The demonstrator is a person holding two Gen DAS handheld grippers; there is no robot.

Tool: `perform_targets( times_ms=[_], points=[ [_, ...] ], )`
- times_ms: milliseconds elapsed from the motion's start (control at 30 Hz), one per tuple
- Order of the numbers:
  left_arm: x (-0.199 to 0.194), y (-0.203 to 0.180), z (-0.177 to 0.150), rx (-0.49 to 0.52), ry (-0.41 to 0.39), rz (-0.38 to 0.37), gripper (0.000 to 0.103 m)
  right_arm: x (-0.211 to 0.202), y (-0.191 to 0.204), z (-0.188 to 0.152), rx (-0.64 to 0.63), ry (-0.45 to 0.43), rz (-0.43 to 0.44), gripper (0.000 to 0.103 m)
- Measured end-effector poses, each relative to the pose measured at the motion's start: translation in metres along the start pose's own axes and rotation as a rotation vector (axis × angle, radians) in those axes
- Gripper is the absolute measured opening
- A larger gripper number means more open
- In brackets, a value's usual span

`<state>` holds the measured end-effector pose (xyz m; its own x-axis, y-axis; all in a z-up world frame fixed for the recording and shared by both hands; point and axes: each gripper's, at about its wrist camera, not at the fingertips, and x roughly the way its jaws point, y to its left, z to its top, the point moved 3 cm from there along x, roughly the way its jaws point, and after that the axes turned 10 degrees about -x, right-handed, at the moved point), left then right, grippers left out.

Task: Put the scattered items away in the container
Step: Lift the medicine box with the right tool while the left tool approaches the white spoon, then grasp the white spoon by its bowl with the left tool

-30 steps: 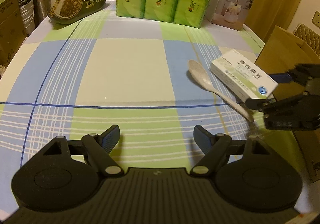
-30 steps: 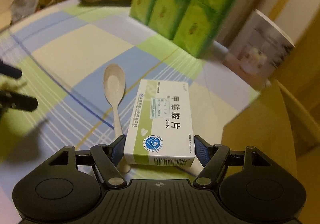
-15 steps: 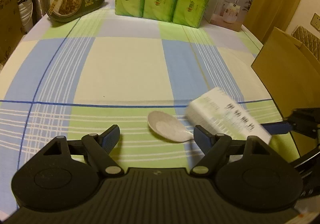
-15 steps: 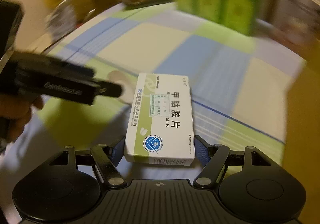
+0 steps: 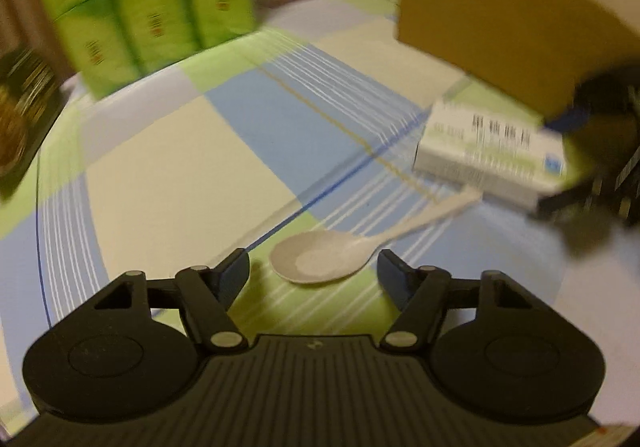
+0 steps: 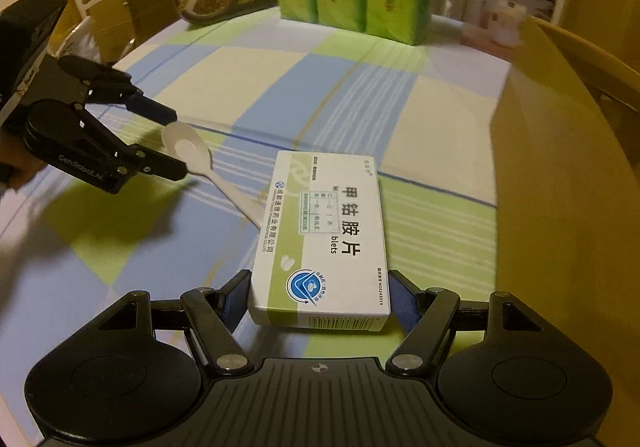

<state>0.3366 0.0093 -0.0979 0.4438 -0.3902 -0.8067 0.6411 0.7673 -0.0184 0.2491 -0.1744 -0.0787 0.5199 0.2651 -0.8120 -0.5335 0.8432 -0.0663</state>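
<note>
Medicine box (image 6: pixel 320 239): lower centre, clamped between the right gripper (image 6: pixel 318 297) fingers, now lifted off the checked tablecloth (image 6: pixel 256 79) beside the cardboard box (image 6: pixel 560 151) at right; drop-in likely next. Spoon (image 5: pixel 320 261): on the cloth; the left gripper (image 5: pixel 313 273), jaws spread, has arrived around its bowl. Right view alone shows the box label sharply; left view is blurred.
</note>
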Motion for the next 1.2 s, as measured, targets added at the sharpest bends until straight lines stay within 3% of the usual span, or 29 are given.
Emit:
perform_targets(
  times_ms=[100, 333, 400, 500, 633, 1000, 1200],
  points=[
    [0.004, -0.003, -0.002, 0.125, 0.008, -0.033, 0.067, -0.001, 0.003, -0.009, 0.014, 0.01, -0.023, 0.069],
    [0.012, -0.003, 0.006, 0.258, 0.02, -0.106, 0.065, -0.003, 0.006, -0.017, 0.034, 0.009, -0.033, 0.069],
    [0.014, -0.004, 0.009, 0.247, 0.056, -0.14, 0.049, -0.006, 0.006, -0.019, 0.045, 0.013, -0.042, 0.068],
    [0.007, -0.012, 0.006, 0.275, 0.094, -0.123, 0.032, -0.01, 0.007, -0.023, 0.053, 0.018, -0.054, 0.068],
    [-0.004, -0.029, -0.005, 0.268, 0.148, -0.102, 0.024, -0.017, 0.01, -0.029, 0.048, 0.026, -0.048, 0.068],
    [-0.028, -0.07, -0.035, 0.301, 0.196, -0.089, 0.025, -0.038, 0.016, -0.048, 0.065, 0.031, -0.033, 0.068],
    [-0.018, -0.063, -0.026, 0.27, 0.249, -0.154, 0.045, -0.04, 0.02, -0.052, 0.018, 0.04, -0.032, 0.069]
  ],
)
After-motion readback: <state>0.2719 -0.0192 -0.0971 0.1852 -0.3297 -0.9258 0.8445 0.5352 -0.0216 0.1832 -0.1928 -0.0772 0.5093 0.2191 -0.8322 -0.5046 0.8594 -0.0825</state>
